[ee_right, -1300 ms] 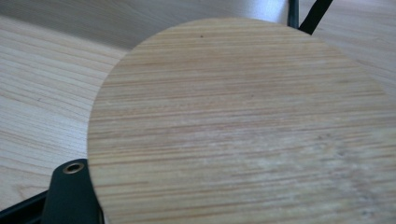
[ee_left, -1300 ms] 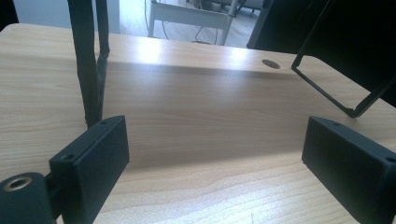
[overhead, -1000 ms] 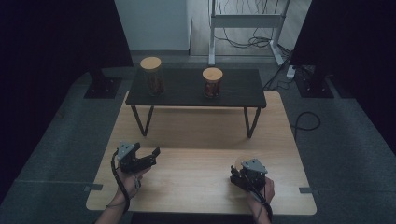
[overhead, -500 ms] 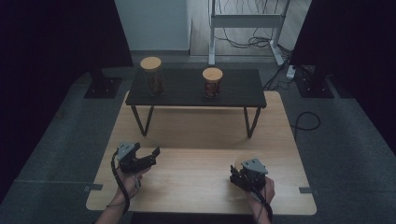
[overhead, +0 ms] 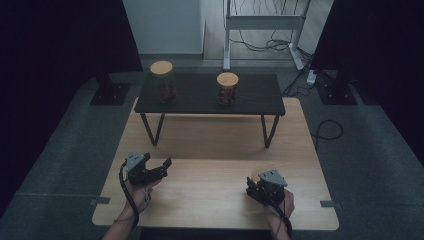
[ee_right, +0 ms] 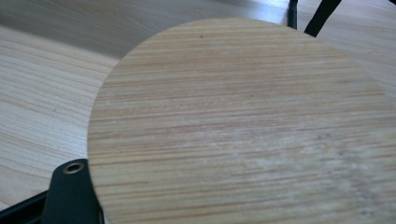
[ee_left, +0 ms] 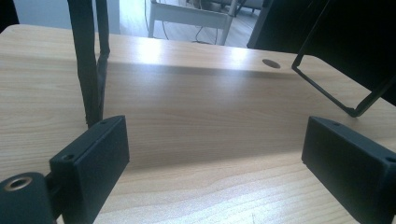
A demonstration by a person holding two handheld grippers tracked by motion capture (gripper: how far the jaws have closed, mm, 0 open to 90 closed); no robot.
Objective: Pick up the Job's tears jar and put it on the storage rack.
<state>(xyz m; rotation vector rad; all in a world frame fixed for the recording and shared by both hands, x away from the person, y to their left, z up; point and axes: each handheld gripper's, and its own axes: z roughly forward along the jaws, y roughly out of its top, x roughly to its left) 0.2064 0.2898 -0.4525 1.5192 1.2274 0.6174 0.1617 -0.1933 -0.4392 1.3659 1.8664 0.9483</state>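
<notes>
A round wooden lid (ee_right: pixel 243 126) lies flat-face toward the camera in the right gripper view, close up and covering the jaws. My right gripper (overhead: pixel 253 186) rests near the front right of the wooden table (overhead: pixel 215 150), shut on that lid, which appears from above as a pale disc (overhead: pixel 259 173) at its tip. My left gripper (overhead: pixel 162 167) sits at the front left, pointing right. Its jaws (ee_left: pixel 210 158) stand wide open with only bare tabletop between them.
A low black bench (overhead: pixel 210 95) stands across the back of the table on thin metal legs (ee_left: pixel 91 65). On it are two glass jars with wooden lids, one at the left (overhead: pixel 162 82) and one near the middle (overhead: pixel 227 89). A cable hole (ee_left: pixel 271 63) pierces the tabletop.
</notes>
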